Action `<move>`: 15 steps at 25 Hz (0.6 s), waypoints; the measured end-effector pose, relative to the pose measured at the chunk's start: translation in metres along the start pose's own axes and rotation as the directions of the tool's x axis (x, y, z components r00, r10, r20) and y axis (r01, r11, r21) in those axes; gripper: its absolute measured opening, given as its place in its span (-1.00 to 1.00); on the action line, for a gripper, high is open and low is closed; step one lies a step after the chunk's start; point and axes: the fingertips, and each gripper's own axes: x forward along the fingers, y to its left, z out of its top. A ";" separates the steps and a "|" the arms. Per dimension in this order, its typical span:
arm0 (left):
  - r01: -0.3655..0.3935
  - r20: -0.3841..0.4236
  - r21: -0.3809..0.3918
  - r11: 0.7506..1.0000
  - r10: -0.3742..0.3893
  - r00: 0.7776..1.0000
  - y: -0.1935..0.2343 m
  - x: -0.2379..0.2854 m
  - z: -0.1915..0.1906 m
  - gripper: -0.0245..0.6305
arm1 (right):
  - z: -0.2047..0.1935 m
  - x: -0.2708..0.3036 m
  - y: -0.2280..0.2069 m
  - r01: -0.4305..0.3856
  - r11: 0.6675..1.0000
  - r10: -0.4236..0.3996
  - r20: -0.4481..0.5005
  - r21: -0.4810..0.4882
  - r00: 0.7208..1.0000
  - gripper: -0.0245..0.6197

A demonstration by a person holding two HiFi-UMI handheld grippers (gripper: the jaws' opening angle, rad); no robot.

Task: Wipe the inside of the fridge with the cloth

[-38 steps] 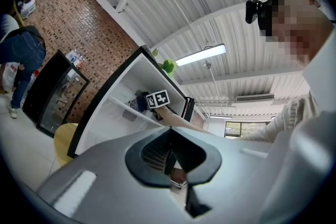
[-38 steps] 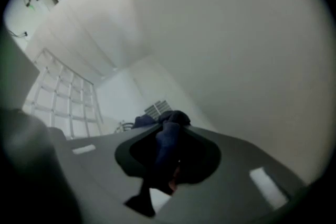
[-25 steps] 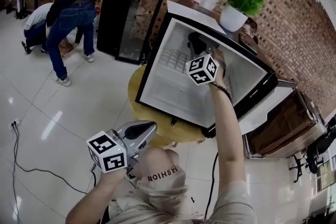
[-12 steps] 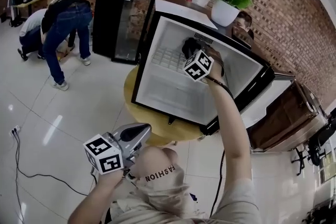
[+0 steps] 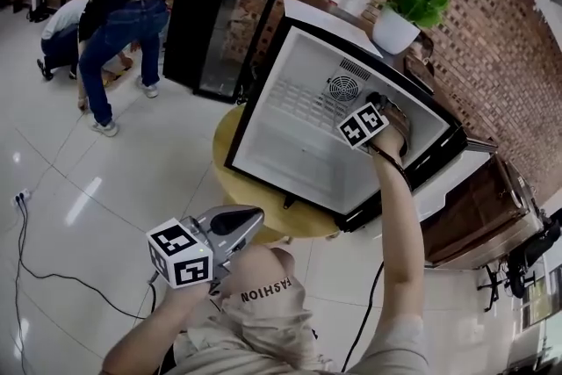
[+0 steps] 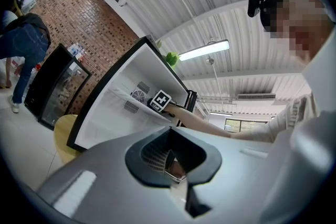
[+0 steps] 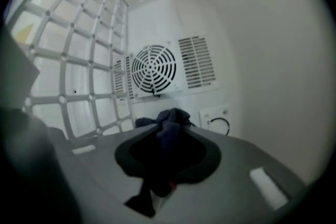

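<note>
Midway through wiping, the right gripper (image 7: 167, 139) clamps the cloth (image 7: 170, 118) inside the fridge (image 5: 290, 155) near its rear fan (image 7: 153, 68), the left gripper (image 5: 248, 222) clenched empty outside; pressing cloth to the side wall (image 7: 262, 34) likely comes next.

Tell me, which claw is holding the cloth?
The right claw, deep inside the white fridge, pinches the dark cloth. The left claw is shut on nothing, outside the fridge.
</note>
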 end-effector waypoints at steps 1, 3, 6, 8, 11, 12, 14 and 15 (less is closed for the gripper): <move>-0.001 0.000 0.003 1.000 0.001 1.000 0.000 -0.001 0.001 -0.92 | 0.010 -0.011 -0.005 0.024 1.000 -0.025 0.043 0.020 0.999 -0.72; -0.005 -0.003 0.014 1.000 0.005 1.000 0.001 -0.002 0.001 -0.92 | 0.044 -0.041 -0.013 0.075 0.996 -0.083 0.191 0.049 0.978 -0.72; -0.017 -0.017 0.023 1.000 0.017 1.000 0.007 -0.005 -0.001 -0.92 | 0.128 -0.082 -0.002 0.051 0.998 -0.060 0.458 0.031 0.887 -0.72; -0.025 -0.028 0.022 0.999 0.026 0.999 0.009 -0.008 -0.003 -0.92 | 0.178 -0.090 0.018 -0.021 1.000 0.009 0.542 0.017 0.840 -0.72; -0.042 -0.032 0.021 0.999 0.043 0.999 0.008 -0.013 -0.005 -0.92 | 0.227 -0.084 0.046 -0.120 0.993 0.093 0.562 0.011 0.822 -0.72; -0.049 -0.028 0.021 0.999 0.050 0.998 0.007 -0.015 -0.005 -0.92 | 0.233 -0.080 0.052 -0.148 0.989 0.117 0.550 0.012 0.827 -0.73; -0.068 -0.015 0.027 0.997 0.068 0.998 0.008 -0.018 -0.001 -0.92 | 0.226 -0.067 0.053 -0.162 0.987 0.138 0.488 0.007 0.862 -0.73; -0.079 -0.011 0.032 0.996 0.080 0.997 0.010 -0.019 0.001 -0.92 | 0.214 -0.059 0.051 -0.158 0.987 0.143 0.445 -0.002 0.884 -0.73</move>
